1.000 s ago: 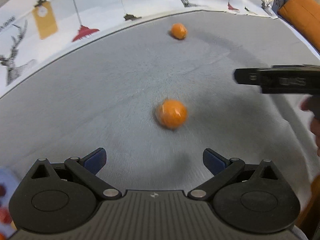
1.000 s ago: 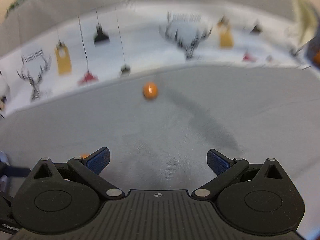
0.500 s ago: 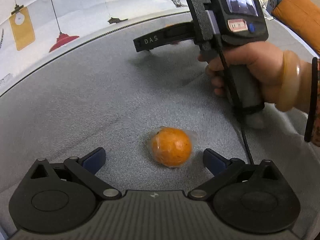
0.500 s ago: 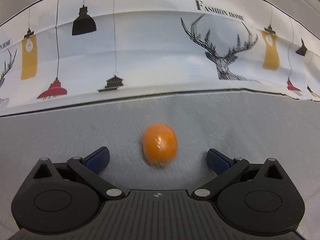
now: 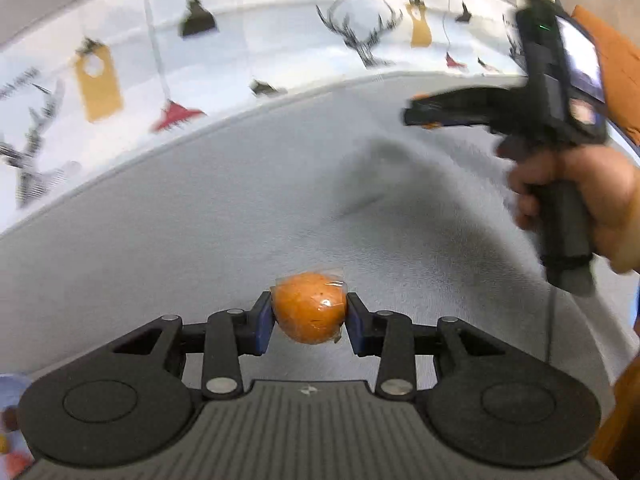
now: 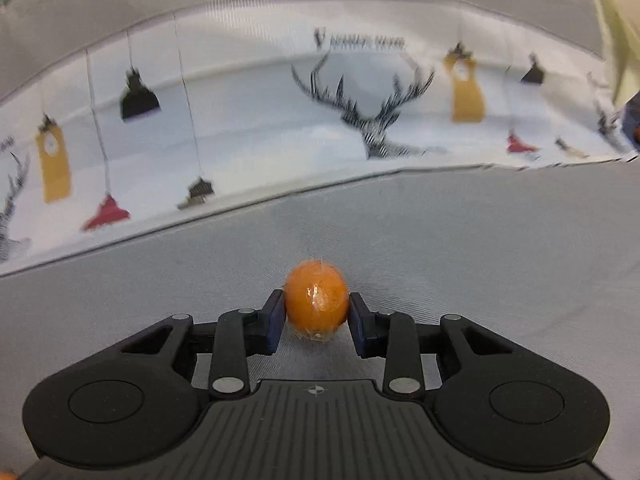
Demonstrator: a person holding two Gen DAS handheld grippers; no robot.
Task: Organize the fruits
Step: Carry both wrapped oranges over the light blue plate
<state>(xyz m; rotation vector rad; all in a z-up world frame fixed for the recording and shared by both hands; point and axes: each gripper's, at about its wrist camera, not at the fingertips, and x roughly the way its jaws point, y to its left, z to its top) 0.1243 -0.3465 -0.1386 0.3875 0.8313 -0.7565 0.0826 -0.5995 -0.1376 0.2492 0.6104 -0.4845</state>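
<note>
- Orange, plastic-wrapped fruit is pinched between the blue pads of the left gripper, whose jaws have just been closing on it, above the grey fabric surface.
- A second wrapped orange is clamped by the right gripper, whose jaws have likewise just been closing.
- The right hand is seen around its gripper's handle.
- A white cloth printed with deer and lamps is seen behind.
</note>
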